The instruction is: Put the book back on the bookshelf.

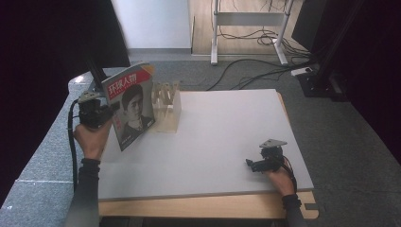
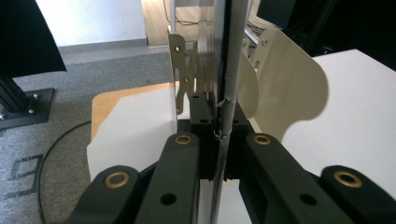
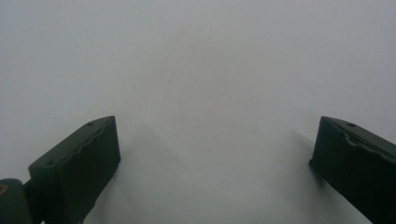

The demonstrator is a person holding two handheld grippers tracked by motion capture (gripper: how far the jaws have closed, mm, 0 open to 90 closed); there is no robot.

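While the left gripper [image 1: 105, 112] clamps the magazine [image 1: 130, 108] by its edge, the magazine hangs upright over the table's [image 1: 227, 137] left rim, cover towards the camera, tilted a little, its far edge just in front of the wooden rack [image 1: 166, 106]. In the left gripper view the jaws are pressed tight on the thin spine [image 2: 225, 112], and the rack's dividers [image 2: 183, 74] stand straight ahead, one on each side of the sheet. The step in hand looks like slotting the magazine into the rack.

To do it well, I judge the magazine should be kept vertical and lined up with one gap before it moves forward; a tilt would catch a corner on a divider. Its floppy pages may fan or sag, so the grip should stay firm and the lead corner go in first, low, sliding down until the bottom edge rests on the rack's base. The rack looks light and could be pushed along the table, so the entry ought to be slow.

Further right, the table lies bare. Near its right front corner the right gripper [image 1: 250, 164] rests on the surface, jaws spread wide with nothing between them, well apart from the rack. It could come across to steady the rack if that starts to slide.
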